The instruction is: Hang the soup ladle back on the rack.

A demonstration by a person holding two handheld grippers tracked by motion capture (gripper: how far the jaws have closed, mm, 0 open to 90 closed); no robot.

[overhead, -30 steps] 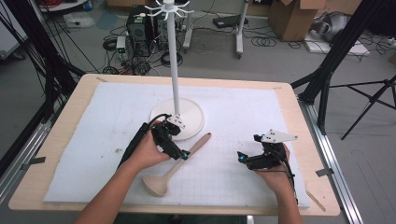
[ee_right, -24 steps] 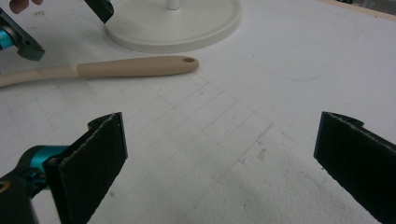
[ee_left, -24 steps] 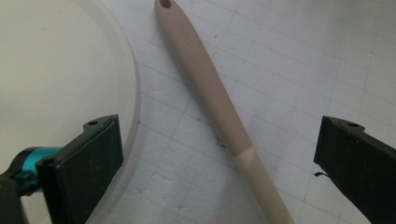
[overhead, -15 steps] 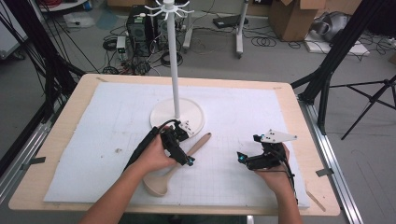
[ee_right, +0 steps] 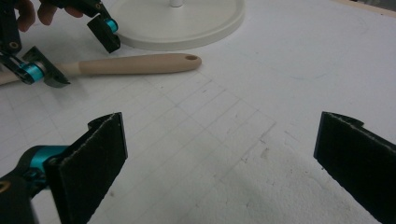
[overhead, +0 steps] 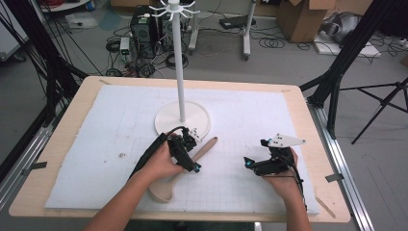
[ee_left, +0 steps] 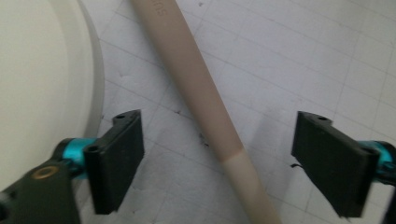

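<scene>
Grasp step: left gripper (ee_left: 219, 158) straddles the wooden spoon's (overhead: 185, 166) handle at lower centre of the high view, jaws just closing, not yet touching. Right gripper (ee_right: 219, 158) idles with jaws apart. Next: finish closing, then lift.

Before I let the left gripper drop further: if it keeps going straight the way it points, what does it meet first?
Most likely the wooden spoon's handle, lying between the open jaws of the left gripper; depth is hard to judge.

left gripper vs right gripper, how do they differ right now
The left gripper straddles the wooden spoon, its jaws just closing but not yet touching the handle; the right gripper has only bare white mat between its jaws. The left sits beside the stand base, the right farther away. Both are open.
</scene>
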